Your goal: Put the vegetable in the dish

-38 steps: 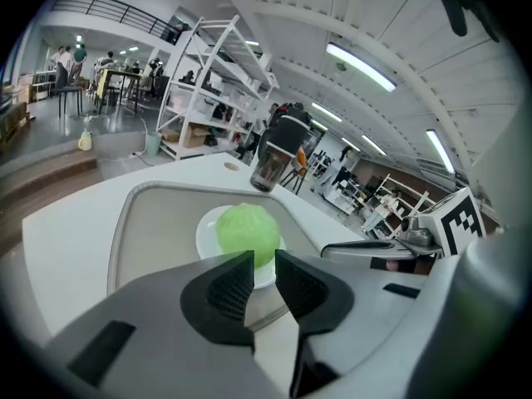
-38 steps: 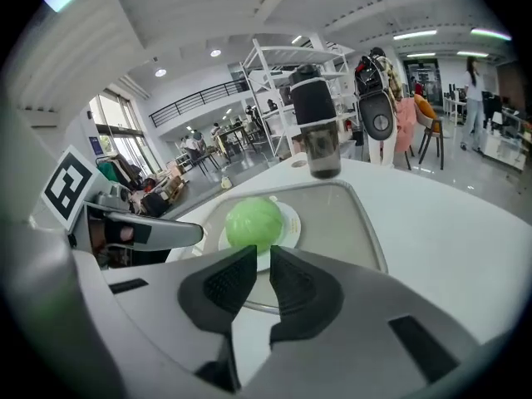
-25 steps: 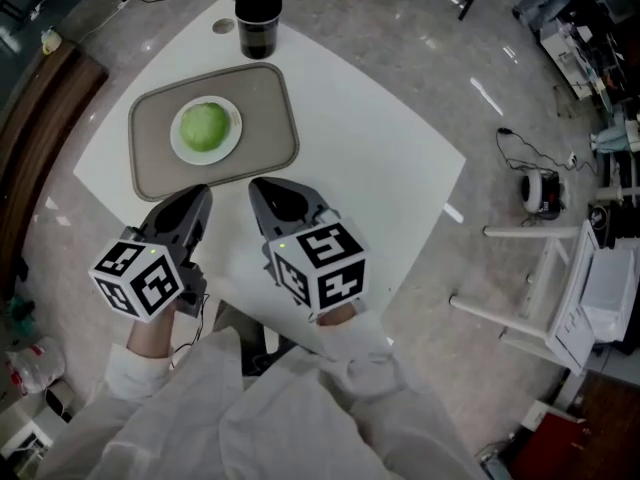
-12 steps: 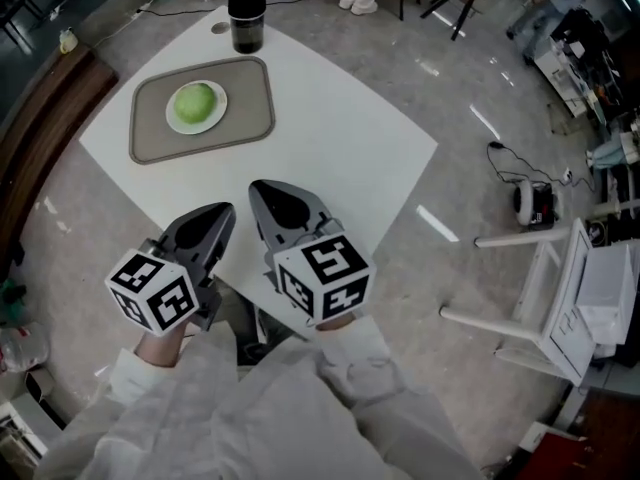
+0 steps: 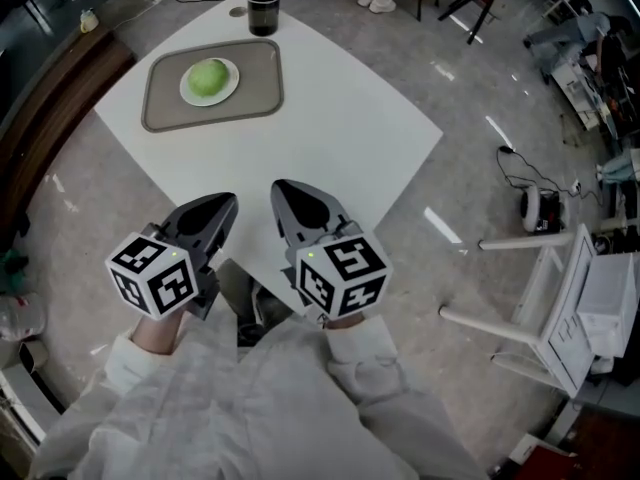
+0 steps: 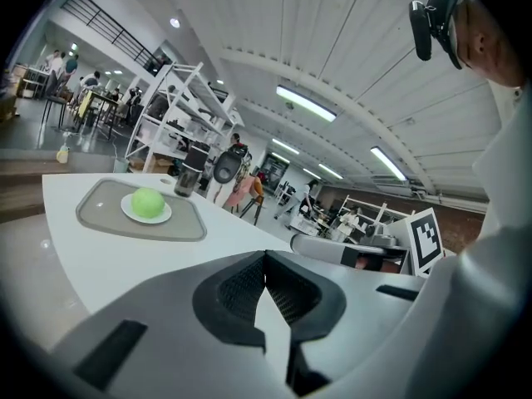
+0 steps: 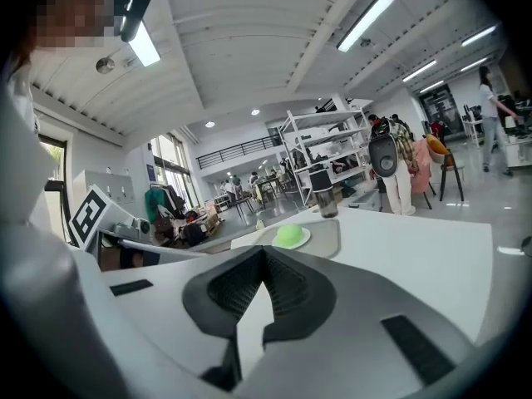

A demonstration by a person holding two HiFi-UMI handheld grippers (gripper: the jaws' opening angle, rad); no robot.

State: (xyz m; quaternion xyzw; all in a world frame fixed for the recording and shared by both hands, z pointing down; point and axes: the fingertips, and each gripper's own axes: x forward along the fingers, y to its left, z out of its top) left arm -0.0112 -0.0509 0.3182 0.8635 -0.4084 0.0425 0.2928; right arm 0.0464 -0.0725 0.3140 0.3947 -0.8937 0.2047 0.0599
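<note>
Right gripper (image 5: 288, 190) farther back; tumbler (image 5: 263, 6) cropped

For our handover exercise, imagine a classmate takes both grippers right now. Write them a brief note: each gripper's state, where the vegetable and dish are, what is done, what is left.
Left gripper: jaws shut, empty, held at the near corner of the table.
Right gripper: the same, beside it.
The green vegetable sits on the white dish, on the grey tray at the table's far side, near a dark tumbler.
Done: the vegetable is in the dish.
Left: apparently nothing.
</note>
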